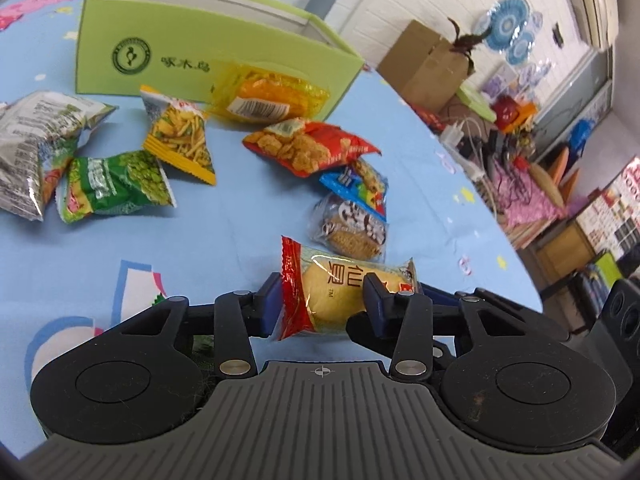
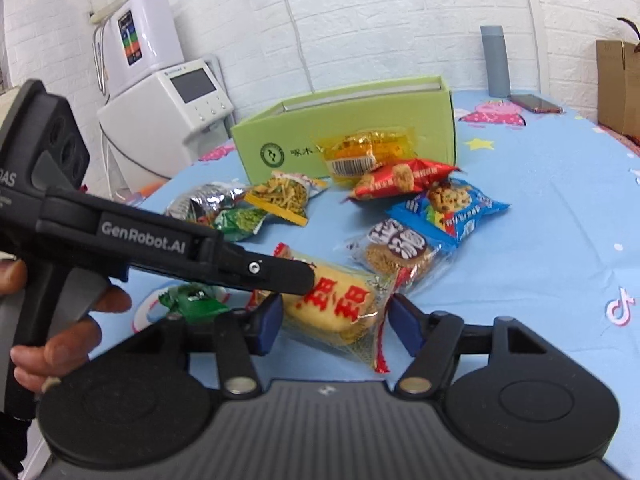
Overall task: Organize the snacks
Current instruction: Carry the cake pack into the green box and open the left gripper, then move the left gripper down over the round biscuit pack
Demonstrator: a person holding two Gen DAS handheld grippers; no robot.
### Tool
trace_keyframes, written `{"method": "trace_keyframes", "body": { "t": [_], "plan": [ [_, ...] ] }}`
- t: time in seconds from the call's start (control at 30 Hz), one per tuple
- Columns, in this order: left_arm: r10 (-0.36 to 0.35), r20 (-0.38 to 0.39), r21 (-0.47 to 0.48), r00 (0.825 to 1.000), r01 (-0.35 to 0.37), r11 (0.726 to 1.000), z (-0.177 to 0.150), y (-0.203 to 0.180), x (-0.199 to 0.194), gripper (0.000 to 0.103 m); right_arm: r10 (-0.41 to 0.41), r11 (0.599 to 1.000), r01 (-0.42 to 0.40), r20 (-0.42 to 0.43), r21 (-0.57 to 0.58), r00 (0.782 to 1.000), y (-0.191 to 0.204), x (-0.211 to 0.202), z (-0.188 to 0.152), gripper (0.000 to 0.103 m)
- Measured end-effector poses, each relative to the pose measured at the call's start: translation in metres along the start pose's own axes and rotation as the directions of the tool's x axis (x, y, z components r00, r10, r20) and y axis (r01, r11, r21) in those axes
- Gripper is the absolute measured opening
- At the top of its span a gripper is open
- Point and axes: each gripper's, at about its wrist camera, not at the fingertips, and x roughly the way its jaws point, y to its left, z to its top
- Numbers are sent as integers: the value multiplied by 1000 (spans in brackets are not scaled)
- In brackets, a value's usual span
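In the left wrist view, the left gripper (image 1: 320, 304) is clamped across a yellow rice cracker packet (image 1: 340, 292) on the blue tablecloth (image 1: 224, 240), short of the green box (image 1: 208, 52). In the right wrist view, the right gripper (image 2: 332, 320) straddles the same packet (image 2: 336, 312); its left pad touches, the right one stands just clear.

The tablecloth (image 1: 240, 216) was matt printed cloth. The green box (image 1: 208, 52) looked like smooth matt cardboard. The snack packets, such as the rice cracker packet (image 2: 340, 308), were glossy crinkled plastic film, and one silver bag (image 1: 28, 148) looked foil-like. The left gripper (image 1: 320, 300) was matt black plastic with shiny metal pins.
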Motion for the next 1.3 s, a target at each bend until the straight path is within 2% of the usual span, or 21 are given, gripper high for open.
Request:
{"method": "trace_keyframes", "body": {
  "t": [0.17, 0.27, 0.4, 0.57, 0.67, 0.77, 0.87, 0.93, 1.03, 1.13, 1.23, 1.3],
  "plan": [
    [10, 77, -11, 997, -10, 1000, 34, -1, -17, 28, 14, 999, -12, 51, -42, 999, 9, 5, 31, 74],
    [13, 134, -22, 991, -10, 1000, 71, 4, -24, 28, 16, 993, -5, 93, -114, 996, 14, 21, 68, 75],
    [57, 206, -12, 977, -56, 998, 130, 12, -23, 28, 38, 983, -16, 120, -183, 992, 12, 58, 128, 75],
    [114, 226, -26, 967, -111, 994, 197, 36, 6, 29, 41, 974, -18, 98, -226, 994, -1, 119, 192, 76],
    [142, 204, -38, 969, -137, 990, 217, 57, 30, 31, 38, 973, -24, 59, -230, 998, -9, 159, 211, 77],
    [165, 194, -27, 967, -163, 986, 227, 72, 47, 44, 48, 971, -40, 32, -238, 998, -15, 186, 215, 81],
    [174, 211, -44, 962, -168, 985, 224, 79, 41, 48, 42, 975, -31, 44, -219, 998, -23, 184, 215, 86],
    [158, 241, -46, 957, -152, 987, 217, 77, 27, 53, 61, 978, -43, 81, -204, 995, -24, 164, 212, 93],
    [133, 264, -33, 955, -129, 991, 201, 67, 7, 58, 71, 983, -46, 137, -180, 988, -29, 122, 199, 94],
    [135, 276, -27, 952, -133, 991, 186, 54, -5, 60, 52, 992, -33, 153, -125, 987, -38, 87, 176, 94],
    [84, 266, -30, 960, -79, 996, 160, 43, -19, 61, 27, 997, -16, 145, -78, 989, -46, 55, 140, 94],
    [50, 245, -21, 968, -46, 999, 138, 35, -24, 68, -7, 999, 12, 120, -45, 993, -53, 39, 112, 94]
  ]
}}
